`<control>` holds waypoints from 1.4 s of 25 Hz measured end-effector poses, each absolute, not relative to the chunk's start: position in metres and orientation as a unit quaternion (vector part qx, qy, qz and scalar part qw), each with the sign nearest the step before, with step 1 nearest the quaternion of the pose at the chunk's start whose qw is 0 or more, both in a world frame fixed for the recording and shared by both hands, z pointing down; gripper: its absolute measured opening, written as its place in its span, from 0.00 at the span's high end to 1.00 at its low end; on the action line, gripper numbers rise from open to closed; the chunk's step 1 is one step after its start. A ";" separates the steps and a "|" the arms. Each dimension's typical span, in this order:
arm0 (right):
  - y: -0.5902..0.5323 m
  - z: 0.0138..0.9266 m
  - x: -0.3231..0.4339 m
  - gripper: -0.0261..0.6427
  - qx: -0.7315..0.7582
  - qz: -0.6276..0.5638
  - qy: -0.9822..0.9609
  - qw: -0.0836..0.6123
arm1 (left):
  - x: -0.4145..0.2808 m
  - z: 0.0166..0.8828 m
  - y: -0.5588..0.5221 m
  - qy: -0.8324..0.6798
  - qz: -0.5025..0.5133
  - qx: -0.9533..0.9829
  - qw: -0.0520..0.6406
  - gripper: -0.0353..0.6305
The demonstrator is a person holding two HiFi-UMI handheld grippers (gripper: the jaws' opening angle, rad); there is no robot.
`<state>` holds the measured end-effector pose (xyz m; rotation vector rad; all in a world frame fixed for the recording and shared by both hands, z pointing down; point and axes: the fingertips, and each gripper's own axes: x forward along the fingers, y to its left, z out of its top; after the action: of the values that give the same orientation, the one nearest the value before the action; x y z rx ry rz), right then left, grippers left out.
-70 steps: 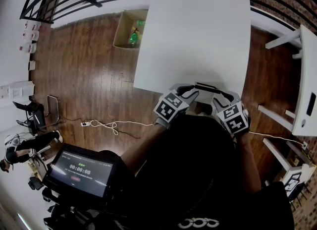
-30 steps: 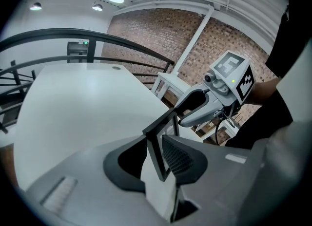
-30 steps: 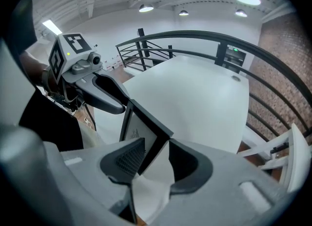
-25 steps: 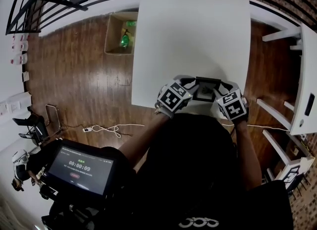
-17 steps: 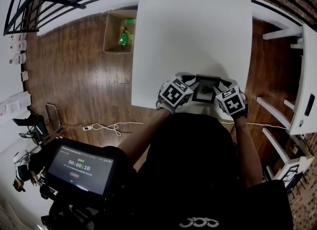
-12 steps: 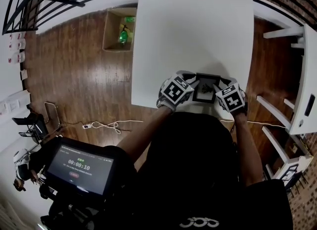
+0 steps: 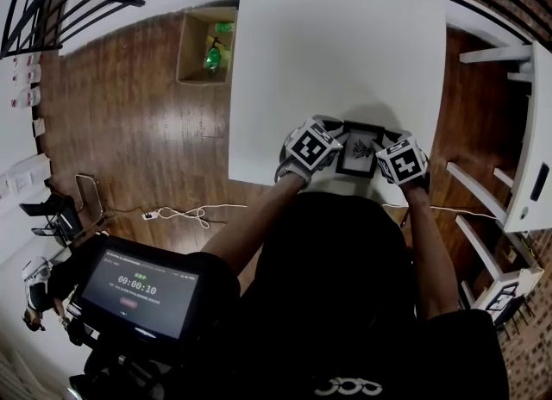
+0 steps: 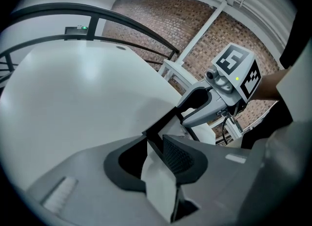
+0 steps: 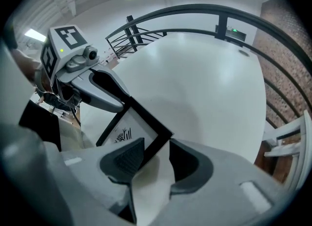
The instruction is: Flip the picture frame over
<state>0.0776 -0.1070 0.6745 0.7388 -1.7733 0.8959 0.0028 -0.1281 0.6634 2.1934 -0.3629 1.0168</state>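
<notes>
The picture frame (image 7: 358, 150) is black, with a white mat and a small plant drawing facing up. It sits low over the near edge of the white table (image 7: 336, 53), held between both grippers. My left gripper (image 7: 338, 144) is shut on its left edge, and my right gripper (image 7: 381, 150) is shut on its right corner. In the left gripper view the thin black frame edge (image 8: 168, 118) runs between my jaws (image 8: 155, 144) toward the right gripper (image 8: 214, 98). In the right gripper view the frame (image 9: 129, 122) shows its drawing, with its corner between my jaws (image 9: 158, 152). I cannot tell whether the frame touches the table.
A cardboard box (image 7: 204, 45) with a green bottle stands on the wooden floor left of the table. White furniture (image 7: 535, 131) stands to the right. A screen (image 7: 142, 290) sits at lower left, near a cable (image 7: 185, 213) on the floor. Black railings run behind the table.
Both grippers carried the frame from beside my body, off the table's edge, forward and down over the table's near edge. The grips look unchanged.
</notes>
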 end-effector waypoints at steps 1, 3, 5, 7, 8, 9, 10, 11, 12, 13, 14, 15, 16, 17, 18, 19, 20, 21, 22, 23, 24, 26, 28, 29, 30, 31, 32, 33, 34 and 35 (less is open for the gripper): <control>-0.107 0.676 0.079 0.75 0.305 0.370 -0.728 0.490 | 0.004 0.665 -0.128 -0.139 0.392 0.843 0.342 0.79; -0.107 0.679 0.080 0.75 0.306 0.374 -0.726 0.489 | 0.005 0.667 -0.129 -0.138 0.395 0.842 0.341 0.79; -0.106 0.680 0.080 0.75 0.308 0.378 -0.724 0.488 | 0.006 0.669 -0.129 -0.136 0.398 0.841 0.340 0.78; -0.106 0.682 0.081 0.75 0.310 0.378 -0.722 0.490 | 0.007 0.671 -0.129 -0.135 0.400 0.840 0.340 0.78; -0.105 0.682 0.082 0.75 0.311 0.377 -0.720 0.492 | 0.007 0.672 -0.129 -0.135 0.400 0.840 0.340 0.78; -0.106 0.682 0.082 0.75 0.314 0.375 -0.719 0.494 | 0.007 0.673 -0.128 -0.134 0.401 0.840 0.341 0.79; -0.107 0.682 0.082 0.75 0.319 0.373 -0.717 0.496 | 0.007 0.674 -0.128 -0.134 0.402 0.839 0.341 0.79; -0.106 0.682 0.082 0.75 0.323 0.373 -0.713 0.498 | 0.007 0.674 -0.129 -0.135 0.401 0.840 0.340 0.78; -0.105 0.682 0.082 0.75 0.325 0.376 -0.709 0.501 | 0.007 0.674 -0.130 -0.135 0.401 0.840 0.339 0.78; -0.104 0.681 0.080 0.74 0.327 0.380 -0.704 0.502 | 0.007 0.674 -0.130 -0.135 0.401 0.841 0.338 0.78; -0.104 0.680 0.079 0.74 0.330 0.382 -0.702 0.503 | 0.007 0.674 -0.130 -0.135 0.400 0.841 0.337 0.78; -0.104 0.681 0.079 0.74 0.334 0.383 -0.699 0.504 | 0.007 0.674 -0.131 -0.136 0.400 0.842 0.336 0.78; -0.104 0.682 0.079 0.74 0.337 0.384 -0.696 0.505 | 0.007 0.675 -0.131 -0.136 0.400 0.842 0.335 0.77; -0.104 0.684 0.080 0.74 0.339 0.385 -0.692 0.508 | 0.006 0.676 -0.132 -0.137 0.401 0.842 0.334 0.77; -0.104 0.686 0.080 0.74 0.341 0.386 -0.688 0.511 | 0.006 0.677 -0.133 -0.137 0.402 0.842 0.333 0.77; -0.106 0.687 0.080 0.74 0.341 0.386 -0.687 0.512 | 0.005 0.677 -0.135 -0.138 0.403 0.842 0.331 0.77; -0.108 0.688 0.079 0.74 0.340 0.385 -0.690 0.510 | 0.004 0.677 -0.137 -0.140 0.404 0.843 0.327 0.77; -0.110 0.687 0.078 0.74 0.340 0.383 -0.696 0.504 | 0.003 0.676 -0.139 -0.144 0.404 0.845 0.320 0.77; -0.110 0.685 0.078 0.74 0.340 0.376 -0.704 0.497 | 0.004 0.672 -0.139 -0.149 0.402 0.848 0.312 0.79; -0.108 0.681 0.081 0.74 0.344 0.367 -0.711 0.491 | 0.007 0.667 -0.136 -0.155 0.398 0.851 0.304 0.80; -0.105 0.676 0.085 0.74 0.348 0.359 -0.717 0.486 | 0.011 0.660 -0.133 -0.160 0.393 0.855 0.300 0.80; -0.101 0.665 0.090 0.74 0.354 0.349 -0.724 0.478 | 0.015 0.650 -0.131 -0.168 0.383 0.860 0.294 0.80; -0.103 0.655 0.089 0.74 0.359 0.338 -0.733 0.468 | 0.013 0.643 -0.134 -0.175 0.374 0.863 0.290 0.80; -0.105 0.650 0.087 0.74 0.360 0.331 -0.740 0.462 | 0.011 0.640 -0.136 -0.179 0.369 0.865 0.288 0.80; -0.108 0.644 0.084 0.74 0.361 0.321 -0.748 0.455 | 0.009 0.637 -0.138 -0.183 0.364 0.867 0.286 0.81; -0.111 0.638 0.080 0.74 0.361 0.312 -0.756 0.448 | 0.006 0.634 -0.140 -0.186 0.359 0.869 0.285 0.83; -0.114 0.632 0.077 0.74 0.359 0.302 -0.765 0.441 | 0.004 0.631 -0.142 -0.188 0.354 0.871 0.284 0.84; -0.116 0.626 0.074 0.74 0.358 0.291 -0.774 0.434 | 0.003 0.627 -0.142 -0.191 0.349 0.873 0.283 0.86; -0.114 0.618 0.072 0.74 0.356 0.281 -0.782 0.427 | 0.003 0.621 -0.139 -0.194 0.342 0.875 0.282 0.88; -0.108 0.608 0.072 0.74 0.355 0.270 -0.790 0.420 | 0.005 0.612 -0.131 -0.199 0.334 0.878 0.279 0.90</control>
<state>0.0725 -0.1080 0.6085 0.8901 -1.9799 0.6772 0.0050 -0.1311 0.6124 2.3555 -0.5326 0.8969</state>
